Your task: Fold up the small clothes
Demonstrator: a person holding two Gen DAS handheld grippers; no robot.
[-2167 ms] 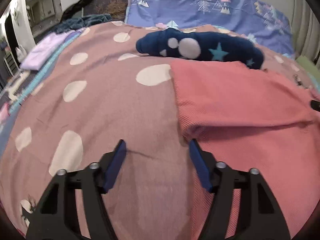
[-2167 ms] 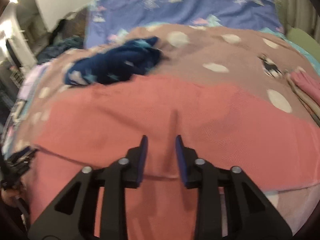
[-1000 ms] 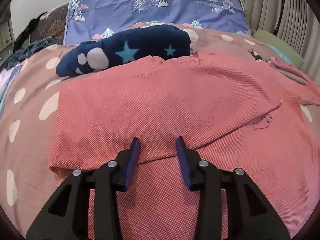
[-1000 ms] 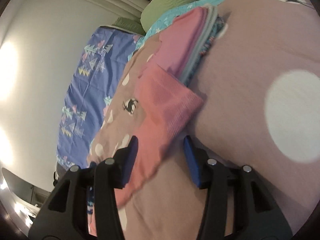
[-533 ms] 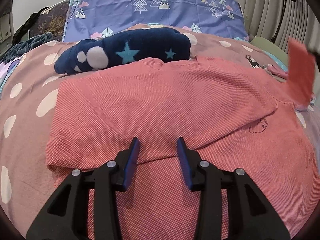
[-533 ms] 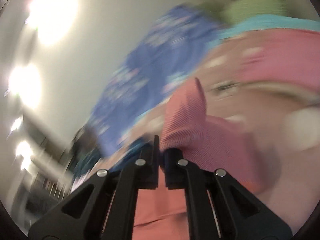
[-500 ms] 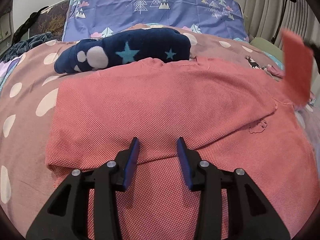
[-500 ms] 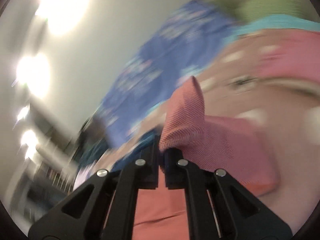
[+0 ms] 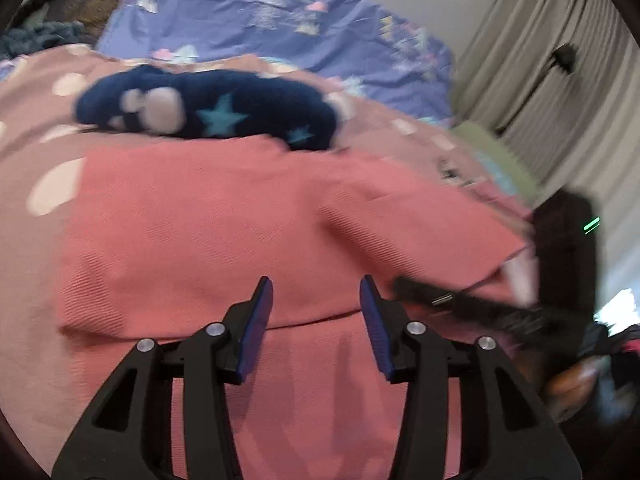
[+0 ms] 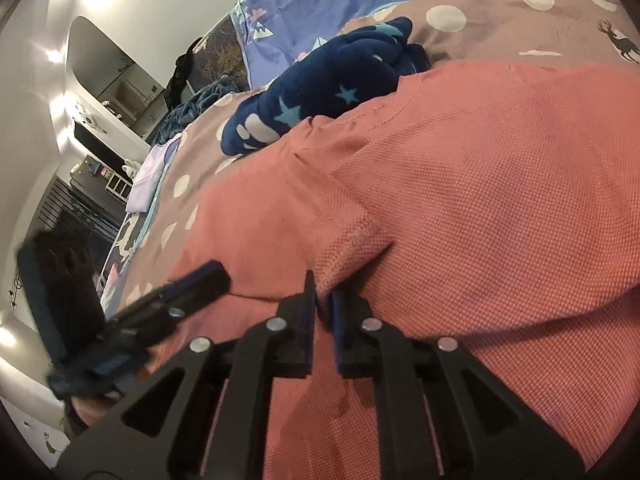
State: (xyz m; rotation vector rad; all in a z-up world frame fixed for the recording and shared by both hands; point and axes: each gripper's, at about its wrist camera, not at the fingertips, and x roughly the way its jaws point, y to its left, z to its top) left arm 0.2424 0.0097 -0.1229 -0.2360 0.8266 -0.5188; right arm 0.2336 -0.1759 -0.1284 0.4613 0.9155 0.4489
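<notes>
Coral shirt (image 10: pixel 460 208): spread on the bed (image 9: pixel 24 120), one side folded across the middle.
Right claw (image 10: pixel 323 300): pressed together, pinching the folded shirt corner.
Left claw (image 9: pixel 316 312): spread, holding nothing, above the shirt's near fold.
Progress: roughly midway; further folds remain.
Navy garment (image 9: pixel 208 110): beyond, unfolded.

Home bedroom: bedspread (image 9: pixel 36 128), pillow (image 9: pixel 288 20), curtains (image 9: pixel 560 92).

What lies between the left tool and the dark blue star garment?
Only the pink garment spreads between the open left tool and the dark blue star garment, as the left wrist view shows.
</notes>
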